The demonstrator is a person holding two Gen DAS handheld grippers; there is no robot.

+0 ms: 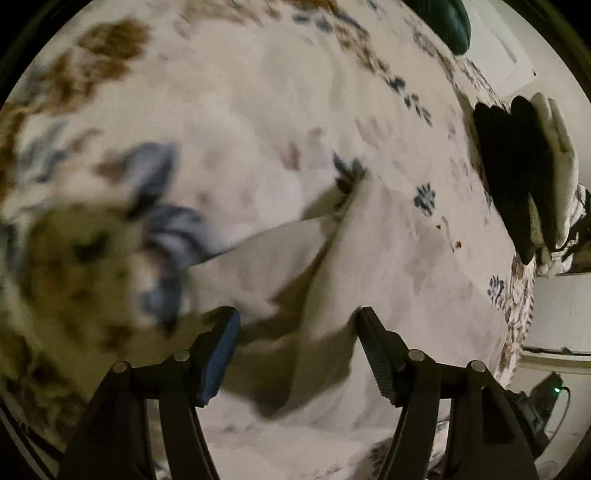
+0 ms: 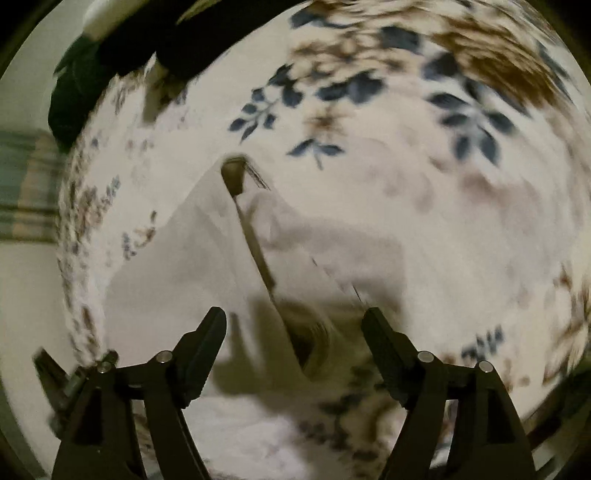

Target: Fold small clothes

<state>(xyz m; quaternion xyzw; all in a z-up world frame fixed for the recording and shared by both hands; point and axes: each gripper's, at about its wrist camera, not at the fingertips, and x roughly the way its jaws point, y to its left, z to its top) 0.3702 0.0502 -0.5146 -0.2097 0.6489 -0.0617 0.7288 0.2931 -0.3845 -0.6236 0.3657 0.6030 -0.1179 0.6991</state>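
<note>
Lying on a floral bedspread (image 1: 258, 92), a small white garment (image 1: 332, 277) is the landmark here: pale cloth, loosely folded, with a long crease running from its far tip toward the camera in both wrist views.

The left gripper (image 1: 297, 332) points steeply down over the near end of the garment. Its fingers stand spread, one on each side of the raised crease; the blue-padded finger (image 1: 221, 354) sits left of the fold and the ribbed dark finger (image 1: 376, 354) right of it. Neither pad presses the cloth, so nothing is pinched.

The right gripper (image 2: 295, 332) likewise hangs over the white garment (image 2: 192, 266), with its fingers wide apart. Between them lies the near end of the fold, where a shadowed opening in the cloth shows. The pads are clear of the fabric on both sides; the garment rests loose on the bedspread (image 2: 443, 206).

Beyond the garment, the bedspread shows blue leaf sprigs and brown blotches, much of it blurred. To the far right of the garment in the left view, at the bed's edge, stands a stack of folded clothes (image 1: 524, 166), dark pieces with pale ones beside them. A dark green cushion (image 1: 450, 22) sits at the far end of the bed past the garment.
</note>
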